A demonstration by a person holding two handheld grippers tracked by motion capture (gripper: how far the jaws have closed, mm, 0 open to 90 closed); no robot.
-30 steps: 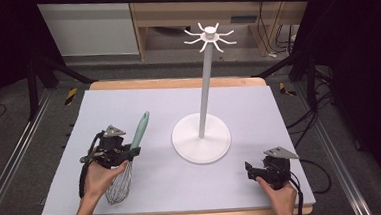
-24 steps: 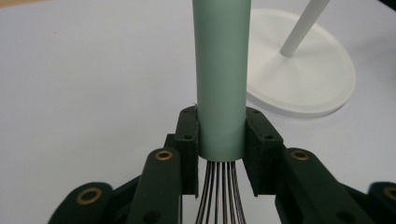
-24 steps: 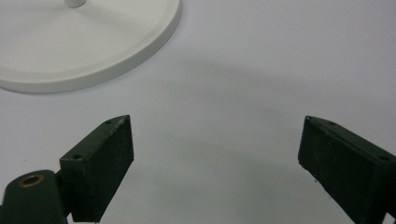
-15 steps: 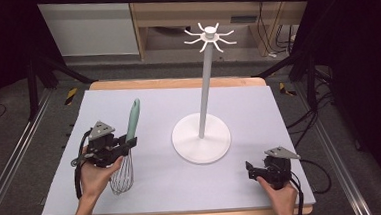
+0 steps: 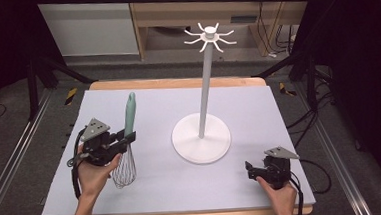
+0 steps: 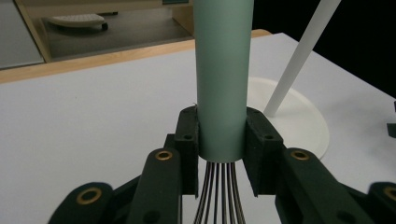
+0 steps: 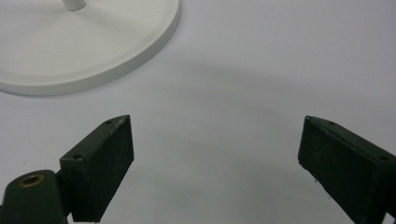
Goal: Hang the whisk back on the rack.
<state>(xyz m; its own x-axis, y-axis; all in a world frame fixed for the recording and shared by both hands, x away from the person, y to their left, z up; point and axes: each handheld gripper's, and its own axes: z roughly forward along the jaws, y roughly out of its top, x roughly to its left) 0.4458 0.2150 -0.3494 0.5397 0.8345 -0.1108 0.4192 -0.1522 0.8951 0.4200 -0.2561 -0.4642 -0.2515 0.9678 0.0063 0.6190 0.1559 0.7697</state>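
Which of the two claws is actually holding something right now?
The left claw, shut on the mint-green handle of the wire whisk. The right claw rests open over bare table, apart from the white hook stand.

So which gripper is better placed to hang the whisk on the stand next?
Left, probably. The left gripper is shut on the whisk at its handle, beside the stand. The right gripper sits open on the table, holding nothing.

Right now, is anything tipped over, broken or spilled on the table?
Nothing stands out. The whisk is upright, handle up, clamped in the left gripper. The white stand stands straight on the table, and the right gripper waits open beside it.
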